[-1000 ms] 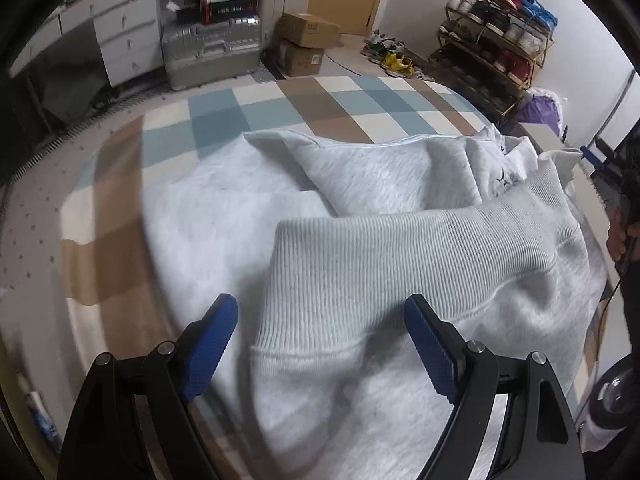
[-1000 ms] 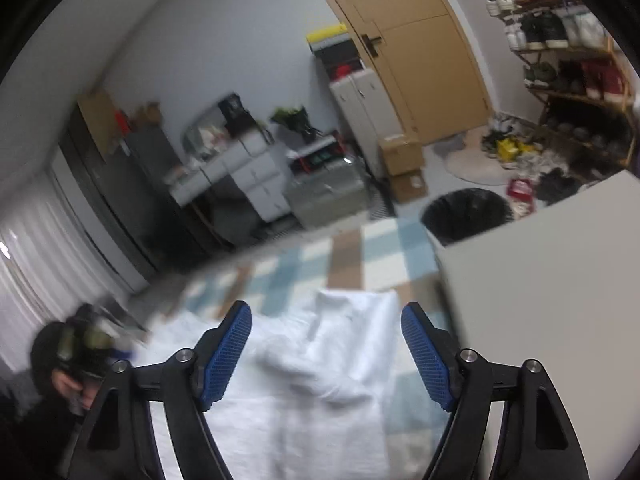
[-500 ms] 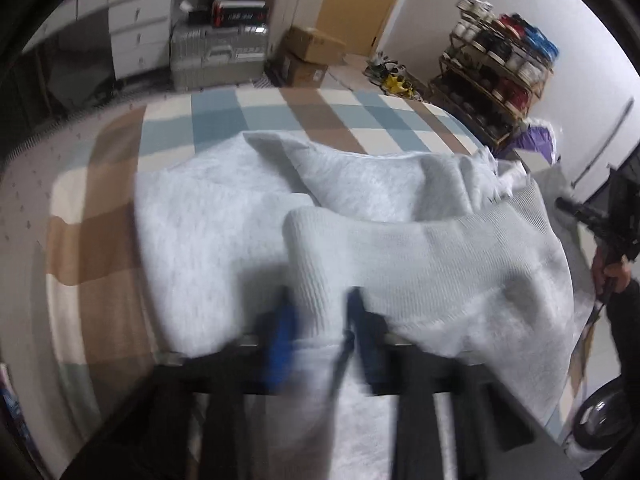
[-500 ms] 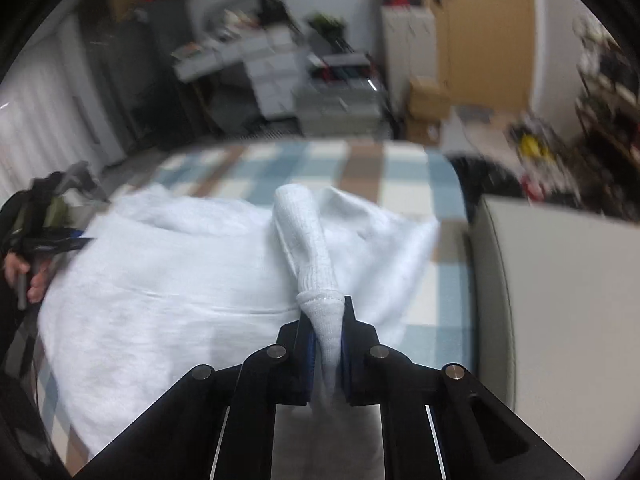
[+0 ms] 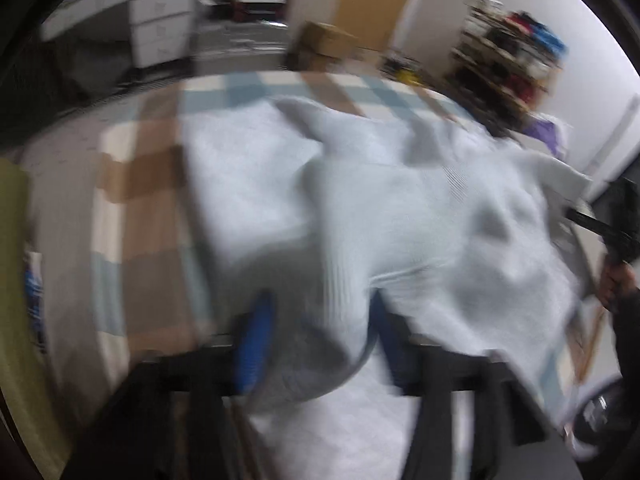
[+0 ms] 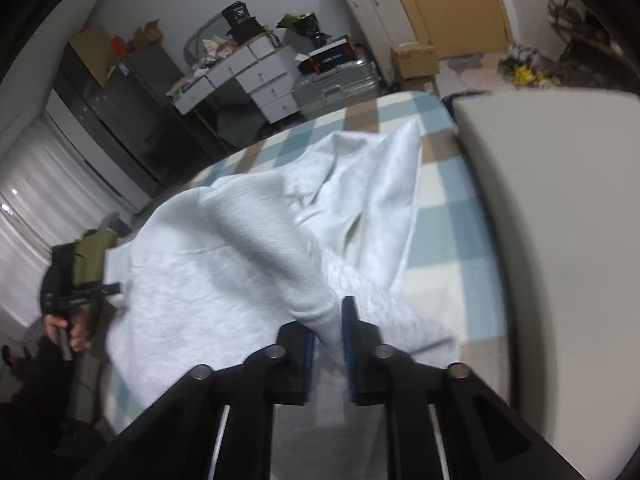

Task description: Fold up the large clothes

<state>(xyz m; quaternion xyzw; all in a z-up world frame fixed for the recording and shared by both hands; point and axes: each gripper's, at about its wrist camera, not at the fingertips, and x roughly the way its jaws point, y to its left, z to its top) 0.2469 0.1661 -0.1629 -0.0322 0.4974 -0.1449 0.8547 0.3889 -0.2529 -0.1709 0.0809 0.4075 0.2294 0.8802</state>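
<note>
No writing is readable. The right gripper (image 6: 327, 344) clamps the grey sweatshirt (image 6: 224, 264); the left gripper (image 5: 316, 344), jaws just widened, loosely straddles its bunched hem.

A white chest of drawers (image 6: 256, 76) stands against the pale far wall, a silver suitcase (image 6: 336, 84) and cardboard boxes (image 6: 414, 60) beside it. A tan wooden door (image 6: 452, 4) lies to the right, near a crowded shoe rack (image 5: 508, 60); sheer white curtains (image 6: 28, 200) glow on the left.
</note>
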